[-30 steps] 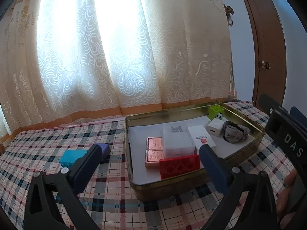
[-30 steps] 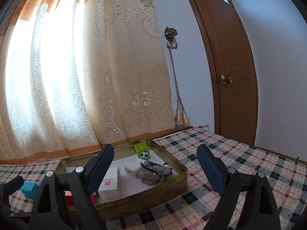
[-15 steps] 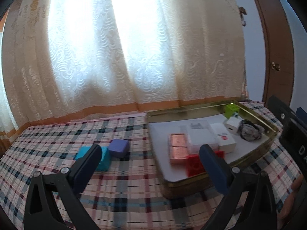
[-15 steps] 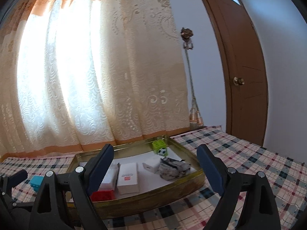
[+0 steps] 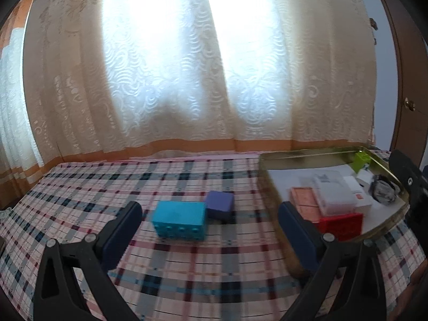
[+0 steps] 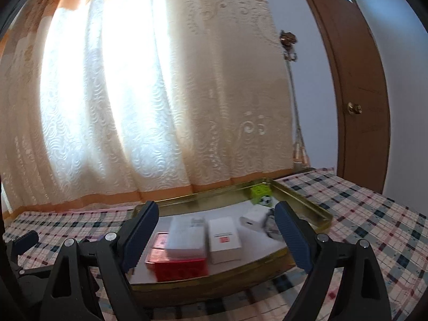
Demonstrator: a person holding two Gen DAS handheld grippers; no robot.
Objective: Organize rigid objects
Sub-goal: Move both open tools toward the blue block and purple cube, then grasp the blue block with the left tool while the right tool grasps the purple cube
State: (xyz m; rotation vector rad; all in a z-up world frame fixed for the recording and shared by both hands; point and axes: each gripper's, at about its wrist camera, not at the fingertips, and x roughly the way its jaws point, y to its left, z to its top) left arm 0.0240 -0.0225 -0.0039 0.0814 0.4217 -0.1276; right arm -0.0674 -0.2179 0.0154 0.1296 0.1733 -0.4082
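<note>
Teal block [image 5: 179, 220] and purple cube [image 5: 220, 204] sit ahead between the released left tool's [image 5: 210, 226] fingers on the plaid table [image 5: 187, 275]; the released right tool [image 6: 216, 236] faces the partly hidden gold tin [image 6: 302, 200], curtain [image 6: 149, 93] behind.

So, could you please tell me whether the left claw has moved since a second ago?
Yes. The left claw has swung leftward, away from the gold tray, and now frames the teal block on the tablecloth.
</note>
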